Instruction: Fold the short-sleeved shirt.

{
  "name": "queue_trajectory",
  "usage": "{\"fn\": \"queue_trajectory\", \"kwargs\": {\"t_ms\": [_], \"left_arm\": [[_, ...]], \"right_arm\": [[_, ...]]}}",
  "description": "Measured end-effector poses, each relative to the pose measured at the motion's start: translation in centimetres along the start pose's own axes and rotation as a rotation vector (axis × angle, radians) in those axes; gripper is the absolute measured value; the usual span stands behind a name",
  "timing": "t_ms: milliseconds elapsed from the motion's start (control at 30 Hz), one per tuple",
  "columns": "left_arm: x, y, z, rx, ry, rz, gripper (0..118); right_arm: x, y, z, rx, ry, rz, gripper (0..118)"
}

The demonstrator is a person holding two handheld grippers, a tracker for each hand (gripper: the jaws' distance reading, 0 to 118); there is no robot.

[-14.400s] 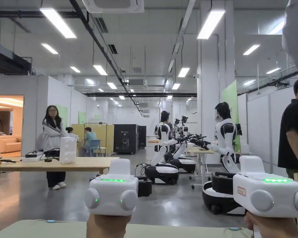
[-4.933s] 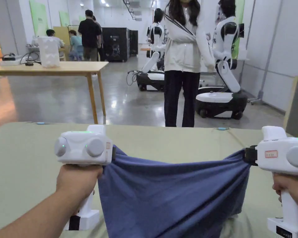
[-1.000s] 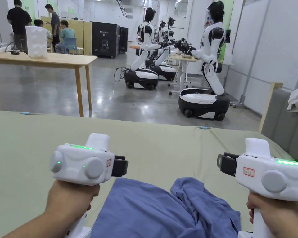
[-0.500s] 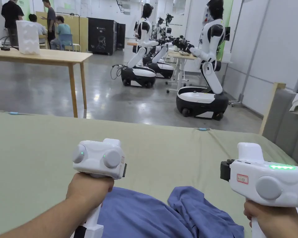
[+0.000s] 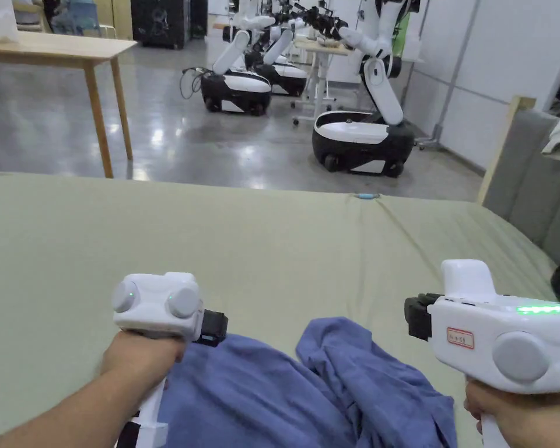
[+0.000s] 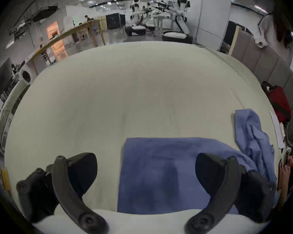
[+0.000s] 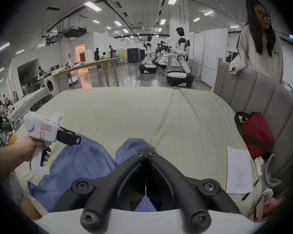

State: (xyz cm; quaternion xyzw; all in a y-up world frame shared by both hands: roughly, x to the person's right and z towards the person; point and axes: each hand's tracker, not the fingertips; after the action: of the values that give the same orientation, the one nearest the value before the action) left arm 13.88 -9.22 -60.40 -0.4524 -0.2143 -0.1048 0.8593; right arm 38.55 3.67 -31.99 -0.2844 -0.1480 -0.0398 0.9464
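In the head view, the blue short-sleeved shirt [image 5: 308, 396] is lying in the lower middle of the frame on the pale green bedsheet [image 5: 214, 233], its left part fairly flat and its right part bunched into a ridge. The left gripper [image 5: 214, 326] is hovering at the shirt's upper left edge and the right gripper [image 5: 416, 318] is sitting at the right of the frame, just off the rumpled side. From here I cannot tell how either claw is set. Both are probably being held apart so each can take one side for spreading before any fold.

In the left gripper view, the left gripper [image 6: 145, 175] is holding its jaws spread wide, gripping nothing, with the shirt's [image 6: 159, 175] straight left edge lying between them low in the frame. That looks like lining up for a pinch on this edge. The crumpled part is piling up at the right.

In the right gripper view, the right gripper [image 7: 146, 153] is showing its jaws pressed together at the centre bottom, apparently with no cloth between them, above the shirt's [image 7: 85, 160] raised fold. At the right, a red bag [image 7: 257, 136] is leaning against the grey headboard [image 7: 254, 89]; its contents are hidden. A sheet of paper [image 7: 238, 168] is lying beside it.
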Motion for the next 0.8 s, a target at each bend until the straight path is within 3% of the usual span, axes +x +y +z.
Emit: {"fn": "queue_trajectory", "kwargs": {"t_ms": [100, 133, 167, 233, 367, 433, 467, 500, 533, 567, 600, 733, 800], "left_arm": [[-1.4, -0.8, -0.7, -0.045, -0.021, -0.02, 112], [-1.2, -1.3, -1.1, -0.069, -0.038, -0.035, 103], [-0.4, -1.7, -1.3, -0.085, -0.035, -0.049, 82], [0.7, -2.6, -0.3, -0.004, 0.03, -0.117, 72], [1.1, -2.6, 0.8, -0.035, 0.0, -0.141, 10], [0.6, -2.3, 0.8, -0.069, -0.032, -0.118, 4], [0.3, -2.1, 0.8, -0.091, -0.051, -0.109, 4], [0.0, -1.9, 0.7, -0.096, -0.052, -0.11, 4], [-0.3, -1.7, 0.7, -0.111, -0.069, -0.106, 4], [-0.4, -1.6, 0.6, -0.117, -0.074, -0.104, 4], [-0.5, -1.6, 0.5, -0.125, -0.086, -0.095, 4], [-1.2, -1.5, -0.3, -0.148, -0.125, -0.069, 4], [-1.4, -1.5, -0.5, -0.149, -0.139, -0.063, 4]], "right_arm": [[0.4, -0.3, -0.7, -0.013, 0.0, 0.0, 0], [0.4, -0.4, -0.9, -0.018, -0.003, 0.001, 0], [0.5, -0.6, -1.2, -0.023, -0.005, -0.002, 0], [0.8, -0.7, -1.9, -0.035, -0.009, -0.015, 0], [0.9, -0.5, -4.1, -0.067, -0.031, -0.026, 0], [0.7, -0.1, -5.6, -0.095, -0.042, -0.021, 1], [0.7, 0.2, -6.4, -0.104, -0.048, -0.026, 8], [0.8, 0.6, -7.3, -0.12, -0.044, -0.035, 27], [0.8, 1.1, -8.5, -0.158, -0.032, -0.046, 57], [0.7, 1.7, -9.9, -0.196, -0.026, -0.052, 98], [0.6, 2.2, -11.3, -0.23, -0.021, -0.042, 113], [-1.0, 3.5, -17.2, -0.279, -0.012, 0.055, 117], [-2.0, 3.5, -19.9, -0.334, 0.041, 0.073, 117]]}}
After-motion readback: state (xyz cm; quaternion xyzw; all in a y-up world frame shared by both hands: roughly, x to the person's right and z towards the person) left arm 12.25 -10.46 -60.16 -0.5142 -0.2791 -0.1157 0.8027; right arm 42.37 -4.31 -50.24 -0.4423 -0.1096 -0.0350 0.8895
